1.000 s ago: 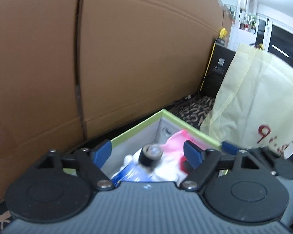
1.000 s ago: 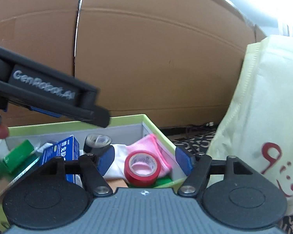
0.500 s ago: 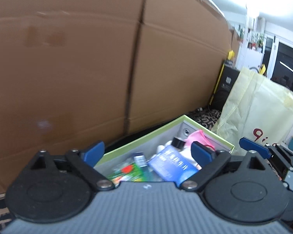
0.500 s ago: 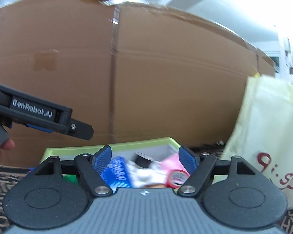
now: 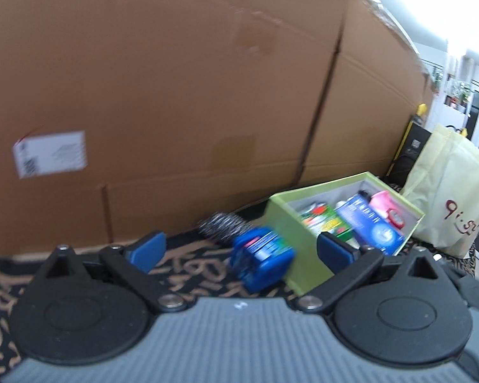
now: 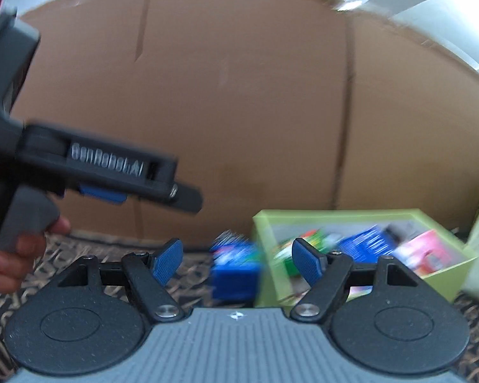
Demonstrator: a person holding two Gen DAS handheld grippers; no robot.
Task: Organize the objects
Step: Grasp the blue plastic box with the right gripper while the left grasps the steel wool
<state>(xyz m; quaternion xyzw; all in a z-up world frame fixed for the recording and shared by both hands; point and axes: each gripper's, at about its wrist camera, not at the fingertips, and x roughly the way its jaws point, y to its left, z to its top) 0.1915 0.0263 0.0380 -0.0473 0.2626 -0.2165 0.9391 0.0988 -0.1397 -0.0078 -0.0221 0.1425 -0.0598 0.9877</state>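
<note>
A green box point(image 5: 300, 220) stands on the patterned rug, filled with several items: a blue carton point(image 5: 370, 225), green packets, a pink cloth and red tape. It shows in the right wrist view point(image 6: 444, 271) too. A blue plastic case point(image 5: 262, 257) lies on the rug just left of the box, also in the right wrist view point(image 6: 234, 273). A steel scourer point(image 5: 222, 225) lies behind it. My left gripper point(image 5: 239, 250) is open and empty, back from the case. My right gripper point(image 6: 238, 260) is open and empty. The left gripper's body point(image 6: 105, 167) shows at the left of the right wrist view.
A tall cardboard wall point(image 5: 191, 95) stands close behind the box. A pale yellow fabric bag point(image 5: 447, 191) stands right of the box. The black and tan rug point(image 5: 191, 271) covers the floor.
Both grippers have pulled back and swung left from above the box. The box now sits to the right, and the blue case and scourer have come into view. Both frames are motion-blurred.
</note>
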